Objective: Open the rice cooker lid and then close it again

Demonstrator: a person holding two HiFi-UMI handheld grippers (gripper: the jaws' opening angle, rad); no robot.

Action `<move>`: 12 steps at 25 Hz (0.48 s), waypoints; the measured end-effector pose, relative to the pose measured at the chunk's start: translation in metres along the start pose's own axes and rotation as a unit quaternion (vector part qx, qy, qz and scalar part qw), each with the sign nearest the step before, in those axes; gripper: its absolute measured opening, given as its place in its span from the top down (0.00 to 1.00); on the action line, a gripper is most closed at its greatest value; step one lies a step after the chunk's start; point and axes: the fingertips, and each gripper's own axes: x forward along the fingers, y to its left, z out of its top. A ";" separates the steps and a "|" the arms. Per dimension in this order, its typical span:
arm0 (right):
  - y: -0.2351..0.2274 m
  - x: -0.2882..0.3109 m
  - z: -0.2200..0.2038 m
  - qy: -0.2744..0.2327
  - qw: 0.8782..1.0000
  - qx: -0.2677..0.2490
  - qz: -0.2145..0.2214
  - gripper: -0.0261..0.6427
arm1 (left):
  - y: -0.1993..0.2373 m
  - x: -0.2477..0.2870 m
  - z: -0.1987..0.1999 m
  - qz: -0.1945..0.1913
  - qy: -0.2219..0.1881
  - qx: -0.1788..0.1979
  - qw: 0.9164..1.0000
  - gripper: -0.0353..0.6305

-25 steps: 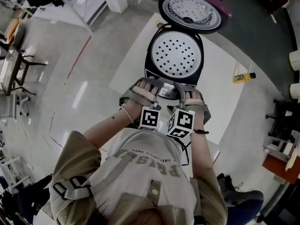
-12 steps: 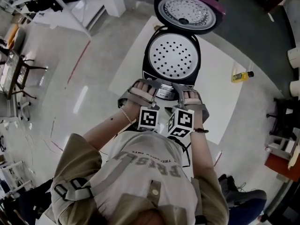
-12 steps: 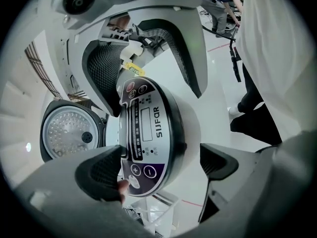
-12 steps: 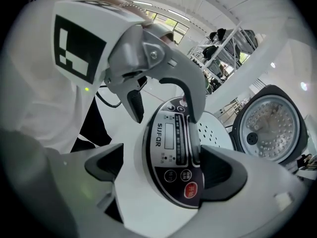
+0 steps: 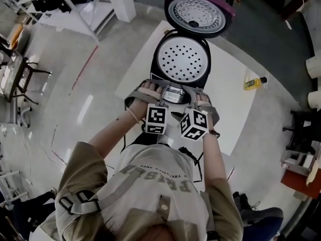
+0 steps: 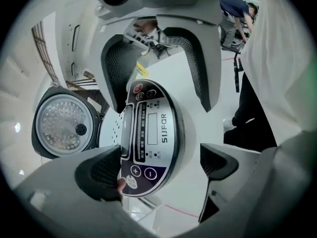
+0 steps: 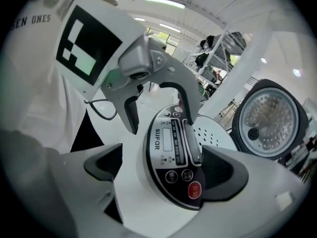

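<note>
Rolled slightly, the left hand-held gripper [image 6: 161,165] and right hand-held gripper [image 7: 166,167] gape — rice cooker [image 5: 173,93] with lid [image 5: 199,15] up, perforated tray [image 5: 181,59] inside.

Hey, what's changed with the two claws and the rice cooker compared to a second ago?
Both hands rolled slightly, so the left claw and right claw sit a bit turned, still at the front of the rice cooker. Nothing was taken hold of or let go: both claws stay open, gripping nothing. The lid stays fully raised.
</note>
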 end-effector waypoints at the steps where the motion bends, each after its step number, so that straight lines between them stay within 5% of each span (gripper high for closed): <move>1: -0.002 -0.005 0.003 -0.020 1.000 0.023 -0.002 0.26 | -0.001 -0.003 0.002 -0.011 -0.010 -0.018 1.000 0.18; 7: -0.025 -0.052 0.012 -0.145 0.978 0.141 -0.042 0.26 | 0.005 -0.027 0.016 -0.035 -0.081 -0.141 0.986 0.18; 12: -0.051 -0.093 0.011 -0.258 0.938 0.220 -0.079 0.26 | 0.016 -0.049 0.024 -0.041 -0.154 -0.253 0.954 0.18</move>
